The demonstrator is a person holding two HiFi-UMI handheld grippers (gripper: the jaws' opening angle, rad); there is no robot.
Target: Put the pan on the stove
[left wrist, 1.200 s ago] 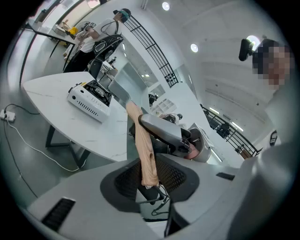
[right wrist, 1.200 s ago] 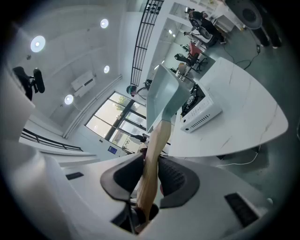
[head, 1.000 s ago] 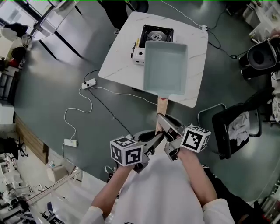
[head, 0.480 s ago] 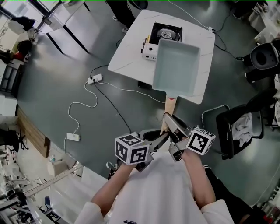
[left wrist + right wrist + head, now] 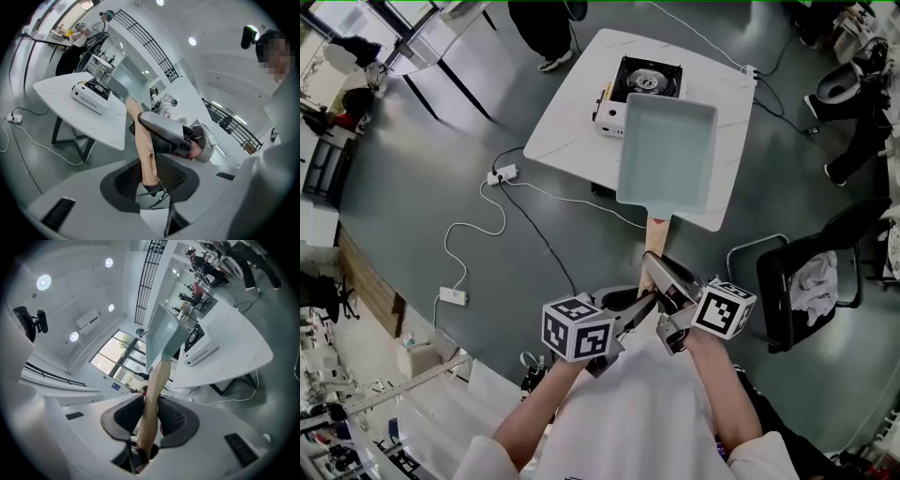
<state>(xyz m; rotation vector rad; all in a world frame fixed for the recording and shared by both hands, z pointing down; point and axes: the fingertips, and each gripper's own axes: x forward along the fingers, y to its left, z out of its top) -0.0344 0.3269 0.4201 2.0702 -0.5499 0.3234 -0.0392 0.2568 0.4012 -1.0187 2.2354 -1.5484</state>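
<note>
A pale rectangular pan [image 5: 667, 150] with a wooden handle [image 5: 654, 234] hangs in the air over the near part of a white table [image 5: 572, 122]. It hides the near right corner of the black-topped portable stove [image 5: 642, 80]. Both grippers hold the handle's end side by side. My left gripper [image 5: 639, 302] is shut on the pan handle [image 5: 144, 145], and my right gripper [image 5: 658, 274] is shut on it too, the pan handle [image 5: 152, 404] running up between its pads to the pan [image 5: 164, 333]. The stove [image 5: 199, 345] sits on the table beyond.
Cables and a power strip [image 5: 502, 175] lie on the floor left of the table. A dark chair with a cloth [image 5: 811, 277] stands to the right. One person's legs [image 5: 539, 28] are behind the table, another person [image 5: 862, 122] is at the far right.
The pan has stayed in both grips and drifted slightly left over the table's near part. The view has shifted a little. Neither gripper's jaws have changed.
</note>
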